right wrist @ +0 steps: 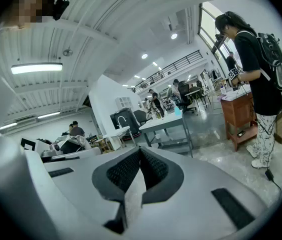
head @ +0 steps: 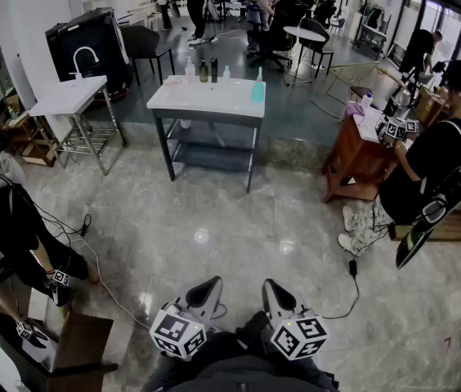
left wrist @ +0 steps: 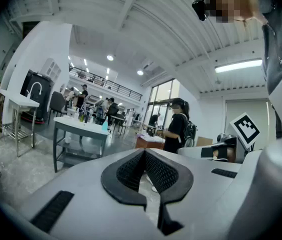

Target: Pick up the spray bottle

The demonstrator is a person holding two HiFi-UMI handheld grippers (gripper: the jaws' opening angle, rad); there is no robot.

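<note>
The spray bottle point(head: 258, 89) is pale teal with a white nozzle and stands at the right end of a white-topped table point(head: 214, 103) across the room. It shows small in the left gripper view as the spray bottle point(left wrist: 104, 126), and in the right gripper view as the spray bottle point(right wrist: 178, 112). My left gripper point(head: 212, 283) and right gripper point(head: 270, 287) are side by side at the bottom of the head view, far short of the table. Both point toward it. The left gripper point(left wrist: 144, 152) and the right gripper point(right wrist: 140, 149) have their jaws shut with nothing between them.
Several other bottles point(head: 204, 72) stand at the table's far edge. A white sink stand point(head: 69, 96) is to the left. A person point(head: 431, 170) sits at a wooden desk point(head: 351, 152) on the right. A cable point(head: 91, 256) runs over the marble floor, and another person point(head: 6, 227) is at the left.
</note>
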